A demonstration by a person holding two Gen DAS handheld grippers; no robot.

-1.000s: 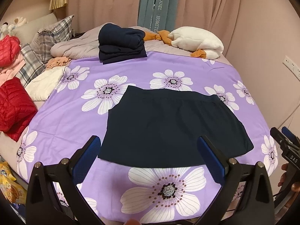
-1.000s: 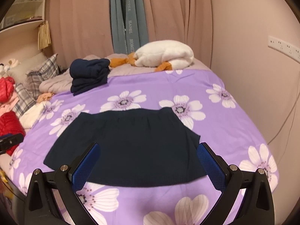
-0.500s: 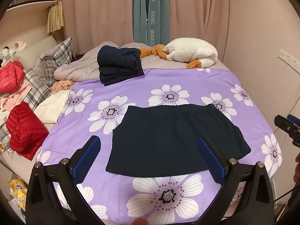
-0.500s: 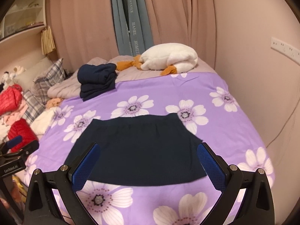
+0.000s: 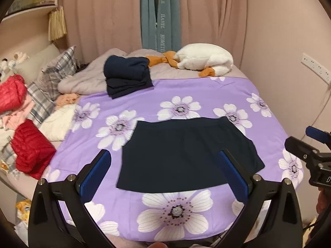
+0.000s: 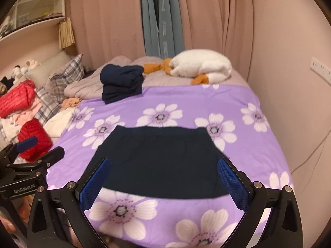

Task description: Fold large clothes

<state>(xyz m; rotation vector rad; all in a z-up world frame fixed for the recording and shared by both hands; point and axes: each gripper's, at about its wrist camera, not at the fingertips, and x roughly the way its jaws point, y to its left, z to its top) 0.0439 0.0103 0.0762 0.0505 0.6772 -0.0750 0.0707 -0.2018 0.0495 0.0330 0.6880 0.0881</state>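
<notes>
A dark navy garment (image 5: 186, 155) lies folded flat as a rough rectangle on the purple flowered bedspread (image 5: 186, 91); it also shows in the right wrist view (image 6: 161, 161). My left gripper (image 5: 165, 175) is open and empty, held above the bed's near edge, short of the garment. My right gripper (image 6: 163, 179) is open and empty, also back from the garment's near edge. The right gripper shows at the right edge of the left wrist view (image 5: 310, 155). The left gripper shows at the left edge of the right wrist view (image 6: 26, 165).
A stack of folded navy clothes (image 5: 127, 76) sits at the far side of the bed. A white plush duck (image 5: 204, 60) lies beyond it. Red jackets (image 5: 31, 153), plaid pillows (image 5: 58, 72) and loose clothes pile up on the left. A wall (image 5: 289, 41) stands right.
Both grippers have pulled back and up from the bed, so the garment looks smaller and farther. The garment lies still. Both grippers stay open.
</notes>
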